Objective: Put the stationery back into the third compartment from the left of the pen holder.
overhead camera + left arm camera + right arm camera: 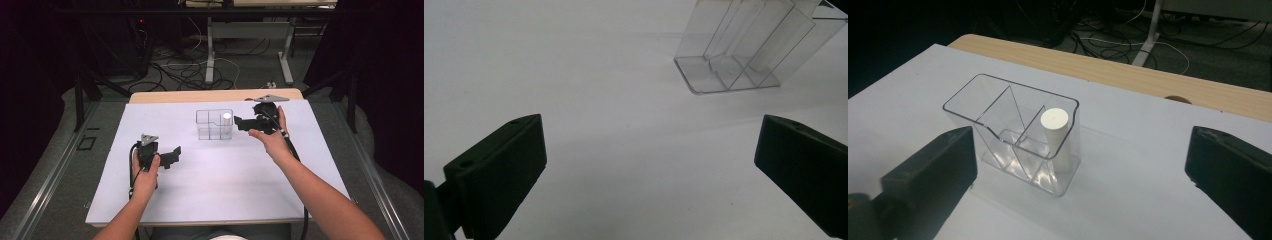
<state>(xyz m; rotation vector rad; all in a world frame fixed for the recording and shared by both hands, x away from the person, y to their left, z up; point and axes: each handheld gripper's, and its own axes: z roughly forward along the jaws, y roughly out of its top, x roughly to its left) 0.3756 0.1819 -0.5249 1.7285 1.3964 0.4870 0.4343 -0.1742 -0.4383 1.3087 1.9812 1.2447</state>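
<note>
One white cylinder [1055, 131] stands in the clear divided organizer [214, 125]; right gripper [248, 123] and left gripper [170, 156], jaws wide and empty, look due to withdraw.

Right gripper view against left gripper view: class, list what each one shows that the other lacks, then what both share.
Right gripper view alone: a white cylinder standing upright in an end compartment of the clear organizer, the table's wooden edge, and cables on the floor.
Left gripper view alone: the organizer's base seen from low and close, with no cylinder visible.
Both: the clear organizer, the white table sheet, and a pair of black fingers spread wide with nothing between them.
</note>
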